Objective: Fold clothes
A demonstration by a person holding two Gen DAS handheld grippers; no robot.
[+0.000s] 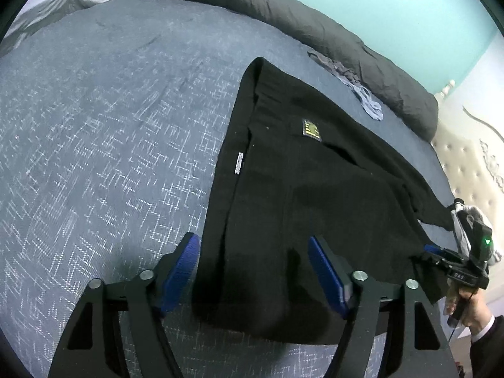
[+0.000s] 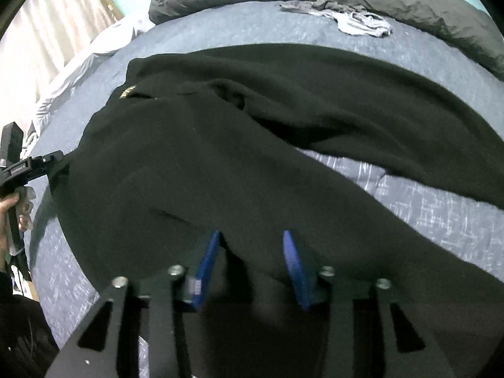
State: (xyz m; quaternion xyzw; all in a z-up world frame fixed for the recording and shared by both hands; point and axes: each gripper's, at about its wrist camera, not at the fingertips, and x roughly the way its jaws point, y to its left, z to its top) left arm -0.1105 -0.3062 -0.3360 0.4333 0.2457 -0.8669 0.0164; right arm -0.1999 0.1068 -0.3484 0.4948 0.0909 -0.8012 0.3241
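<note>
Trousers (image 1: 302, 208), black, lie spread on our blue bedspread (image 1: 104, 145), waistband and gold label (image 1: 311, 129) up ahead of our left tongs (image 1: 253, 271). Those left tongs stand wide open over the near edge of the cloth, blue pads (image 1: 182, 271) either side of it and gripping nothing. Our right tongs (image 2: 250, 267) sit low on the black cloth with the jaws partly open; a ridge of fabric rises between the pads, though we cannot tell whether it is pinched. Beyond the right tongs the two legs part, showing a wedge of bedspread between them. Farther off, a small grey garment (image 2: 362, 22) lies crumpled beside a rolled dark duvet (image 1: 315, 22) along the far side of the bed.
</note>
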